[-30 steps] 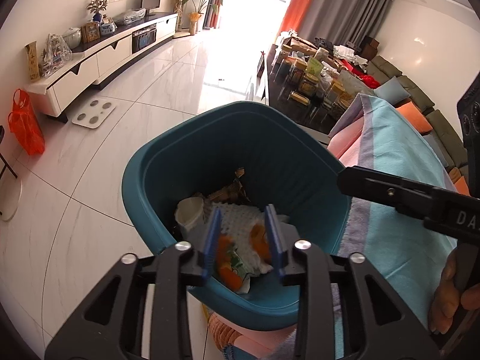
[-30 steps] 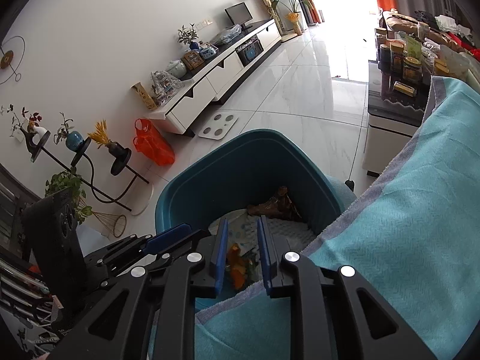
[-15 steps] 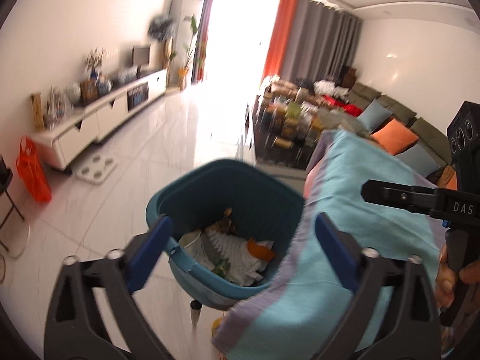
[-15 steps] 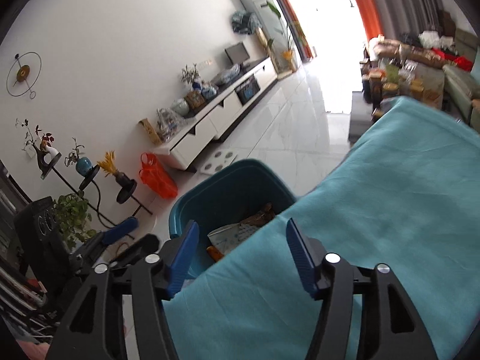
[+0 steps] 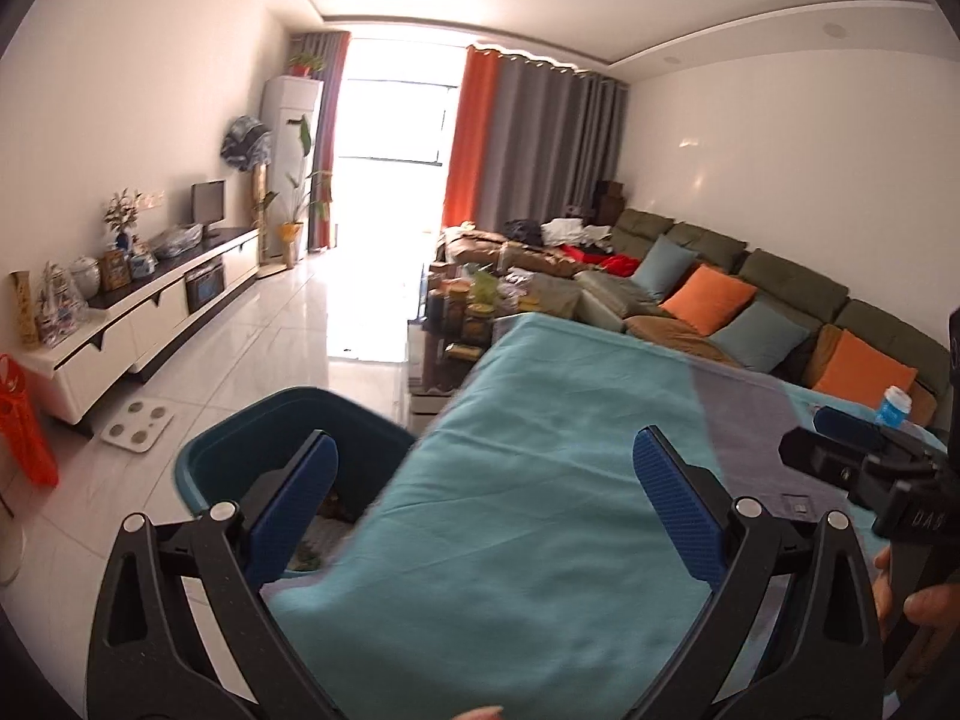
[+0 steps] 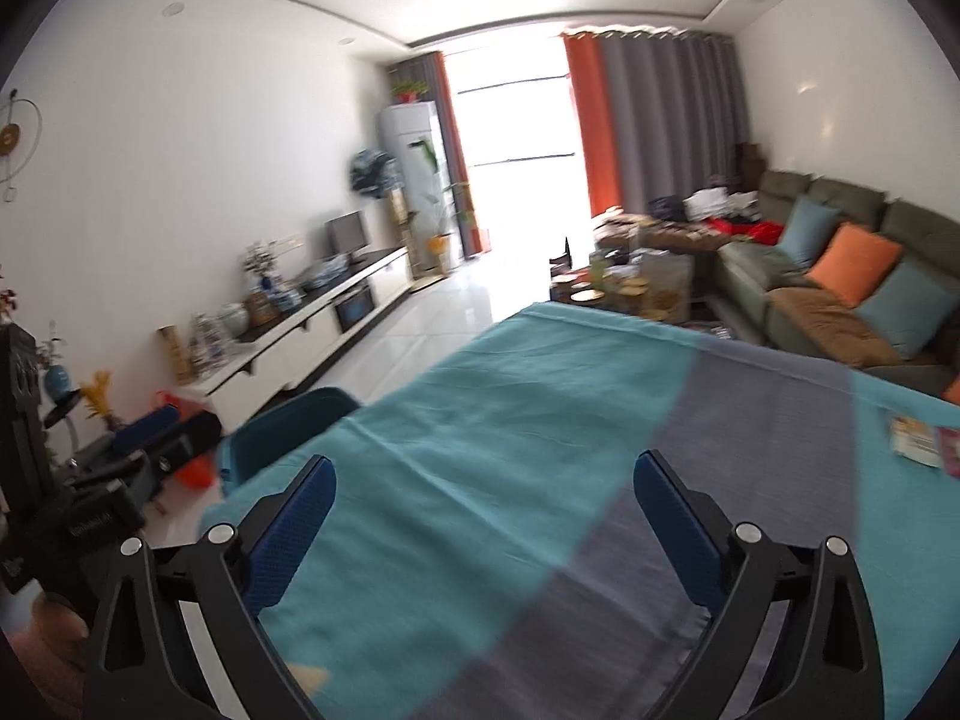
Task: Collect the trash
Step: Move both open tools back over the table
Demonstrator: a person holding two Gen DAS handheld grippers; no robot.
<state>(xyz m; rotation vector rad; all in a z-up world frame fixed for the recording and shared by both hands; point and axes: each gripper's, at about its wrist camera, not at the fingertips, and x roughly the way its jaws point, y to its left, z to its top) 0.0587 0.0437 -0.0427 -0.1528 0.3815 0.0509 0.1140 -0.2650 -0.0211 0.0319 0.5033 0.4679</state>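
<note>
The teal trash bin (image 5: 240,450) stands on the floor beside the left edge of the cloth-covered table (image 5: 540,480); a little trash shows inside it, mostly hidden by my finger. It also shows in the right wrist view (image 6: 282,432). My left gripper (image 5: 486,504) is open and empty above the table's left edge. My right gripper (image 6: 486,516) is open and empty above the teal and grey cloth (image 6: 540,450). A blue-and-white cup (image 5: 894,405) stands at the far right of the table. Flat paper packets (image 6: 918,441) lie on the cloth at the right.
A white TV cabinet (image 5: 138,324) runs along the left wall, with a red bag (image 5: 21,420) and a white scale (image 5: 138,426) on the floor. A cluttered coffee table (image 5: 468,312) and a green sofa (image 5: 750,294) lie beyond the table.
Both grippers opened from nearly closed over the bin, then lifted and swung right, away from the bin and over the table. The orange-and-white trash now lies in the bin.
</note>
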